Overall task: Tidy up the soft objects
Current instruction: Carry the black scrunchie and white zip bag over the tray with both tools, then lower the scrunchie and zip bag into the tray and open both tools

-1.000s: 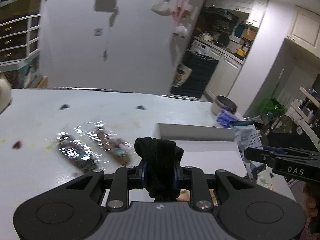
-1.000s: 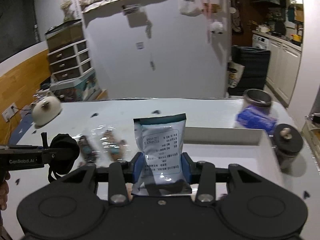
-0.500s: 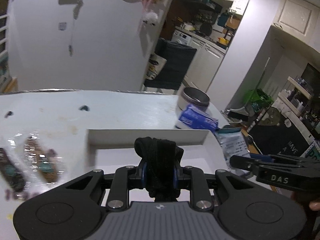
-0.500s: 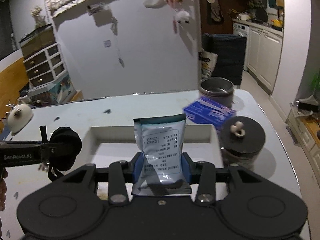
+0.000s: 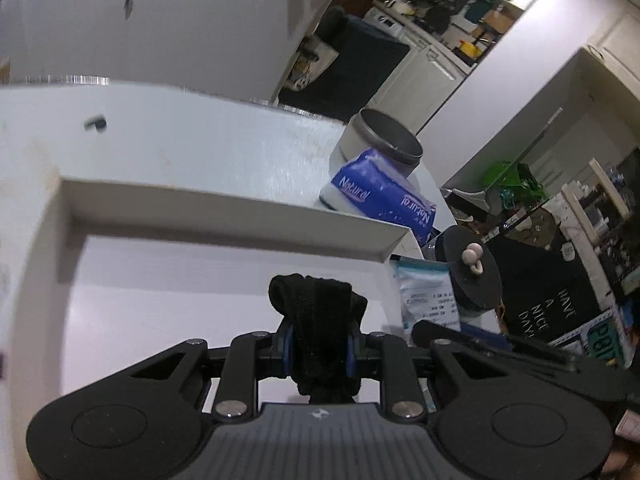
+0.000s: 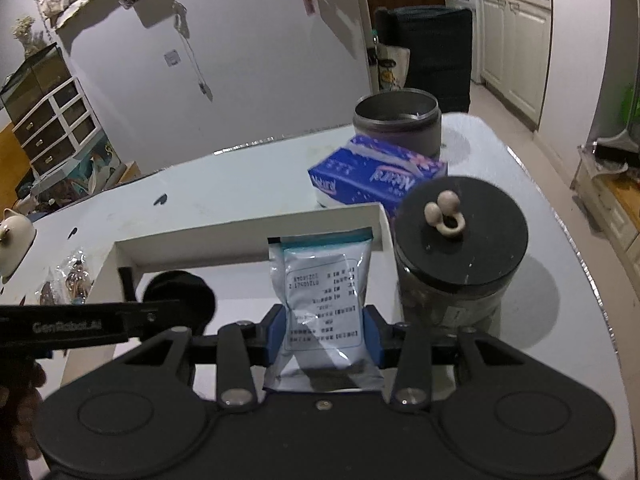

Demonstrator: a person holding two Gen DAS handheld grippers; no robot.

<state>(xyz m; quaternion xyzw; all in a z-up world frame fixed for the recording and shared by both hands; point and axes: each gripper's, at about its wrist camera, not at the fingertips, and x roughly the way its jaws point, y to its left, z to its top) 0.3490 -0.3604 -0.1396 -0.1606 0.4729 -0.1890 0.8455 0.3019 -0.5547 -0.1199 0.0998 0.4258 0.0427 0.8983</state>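
My left gripper [image 5: 318,346] is shut on a rolled black sock [image 5: 316,312] and holds it above the floor of a shallow white box [image 5: 224,204]. My right gripper [image 6: 324,334] is shut on a white-blue sealed pouch [image 6: 322,304] and holds it upright over the right end of the same box [image 6: 248,232]. The sock also shows in the right wrist view [image 6: 180,296], left of the pouch. The pouch also shows in the left wrist view [image 5: 428,300], just beyond the box's right wall.
A blue tissue pack [image 6: 376,176] lies behind the box, against a grey metal tin [image 6: 398,120]. A glass jar with a black lid [image 6: 460,232] stands right of the box. Wrapped snacks [image 6: 68,280] and a white teapot [image 6: 14,236] sit to the left.
Both grippers have moved right and forward over the white box, each still holding its item. The wrapped snacks have slid out of the left wrist view.
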